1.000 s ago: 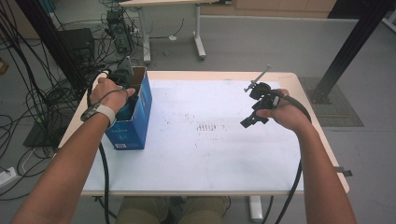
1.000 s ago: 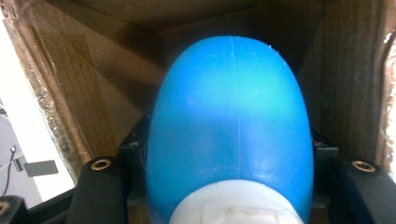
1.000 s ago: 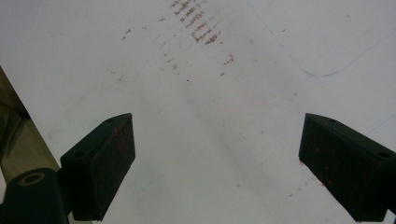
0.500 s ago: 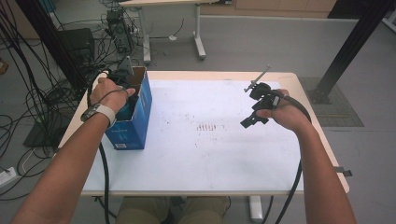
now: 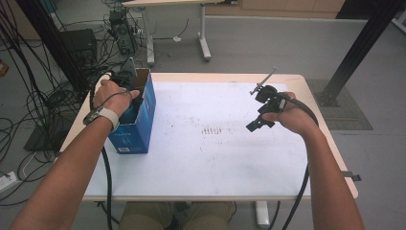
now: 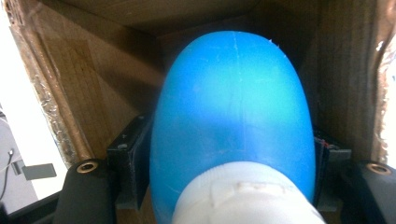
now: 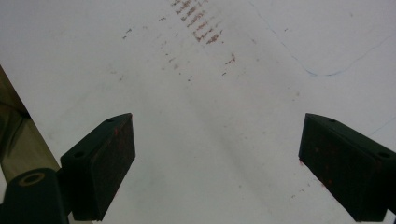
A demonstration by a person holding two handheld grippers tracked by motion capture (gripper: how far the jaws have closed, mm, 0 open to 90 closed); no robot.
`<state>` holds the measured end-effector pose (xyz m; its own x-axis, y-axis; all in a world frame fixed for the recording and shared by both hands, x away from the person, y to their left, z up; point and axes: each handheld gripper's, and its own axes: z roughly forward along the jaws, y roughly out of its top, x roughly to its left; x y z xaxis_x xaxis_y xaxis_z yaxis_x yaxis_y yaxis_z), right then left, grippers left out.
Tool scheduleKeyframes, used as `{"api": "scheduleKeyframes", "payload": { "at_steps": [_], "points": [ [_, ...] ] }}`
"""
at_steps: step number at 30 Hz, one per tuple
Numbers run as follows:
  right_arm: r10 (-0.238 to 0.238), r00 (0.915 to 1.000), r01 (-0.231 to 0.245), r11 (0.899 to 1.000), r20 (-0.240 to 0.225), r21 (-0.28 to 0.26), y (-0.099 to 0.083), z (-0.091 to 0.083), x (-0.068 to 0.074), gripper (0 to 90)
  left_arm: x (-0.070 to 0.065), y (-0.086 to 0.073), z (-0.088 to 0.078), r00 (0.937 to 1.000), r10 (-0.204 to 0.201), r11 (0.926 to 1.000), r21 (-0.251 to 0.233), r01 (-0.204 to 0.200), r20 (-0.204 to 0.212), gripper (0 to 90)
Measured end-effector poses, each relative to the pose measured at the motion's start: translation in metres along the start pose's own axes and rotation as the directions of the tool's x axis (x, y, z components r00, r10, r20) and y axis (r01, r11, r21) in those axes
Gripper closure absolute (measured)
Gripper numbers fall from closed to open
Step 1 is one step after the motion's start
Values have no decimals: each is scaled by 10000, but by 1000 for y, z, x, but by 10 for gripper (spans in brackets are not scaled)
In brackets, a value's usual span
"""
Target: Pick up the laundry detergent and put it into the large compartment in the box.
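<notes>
A blue cardboard box (image 5: pixel 139 120) stands open-topped at the table's left edge. My left gripper (image 6: pixel 232 158) reaches down into it, its body (image 5: pixel 127 72) rising above the rim. Inside the brown box walls (image 6: pixel 88 84), a smooth blue rounded object (image 6: pixel 233 102) with a white base (image 6: pixel 243 196) sits between the jaws. They have just been opening, and the pads (image 6: pixel 133 158) stand close beside it. My right gripper (image 5: pixel 254 125) hovers open over the white table top (image 7: pixel 210 93), its fingertips (image 7: pixel 105 163) wide apart with nothing between them.
Reddish-brown smudges (image 5: pixel 213 130) mark the middle of the white table (image 5: pixel 201 167). Cables (image 5: pixel 33 105) lie tangled on the floor to the left. Another table's legs (image 5: pixel 203 33) stand behind, and a black post (image 5: pixel 359 48) rises at the far right.
</notes>
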<state>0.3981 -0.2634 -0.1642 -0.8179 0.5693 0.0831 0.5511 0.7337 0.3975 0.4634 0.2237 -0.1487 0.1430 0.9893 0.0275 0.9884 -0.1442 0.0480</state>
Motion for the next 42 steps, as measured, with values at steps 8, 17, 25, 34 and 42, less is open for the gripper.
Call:
{"api": "scheduleKeyframes", "payload": {
  "at_steps": [8, 17, 25, 34, 42],
  "points": [
    [-37, 10000, 37, 10000, -21, 17, 2, 0, 1, 107, 3, -2, -1, 9999, 80, 9999, -66, -79, 104, 288],
    [-44, 10000, 44, 10000, 13, 20, 2, -1, 3, 107, 8, -3, -6, 9995, 136, 9999, -54, -134, 301, 283],
    [-59, 10000, 59, 10000, 28, 22, 4, -2, 5, 108, 12, -4, -11, 9989, 151, 9999, -71, -148, 434, 278],
    [-56, 10000, 56, 10000, 80, 17, 3, -5, 8, 107, 17, -9, -17, 9980, 142, 9995, -273, -125, 622, 268],
    [-119, 9999, 119, 9999, 83, 47, 7, -4, 11, 107, 18, -12, -24, 9976, 257, 9992, -309, -238, 646, 205]
  ]
}}
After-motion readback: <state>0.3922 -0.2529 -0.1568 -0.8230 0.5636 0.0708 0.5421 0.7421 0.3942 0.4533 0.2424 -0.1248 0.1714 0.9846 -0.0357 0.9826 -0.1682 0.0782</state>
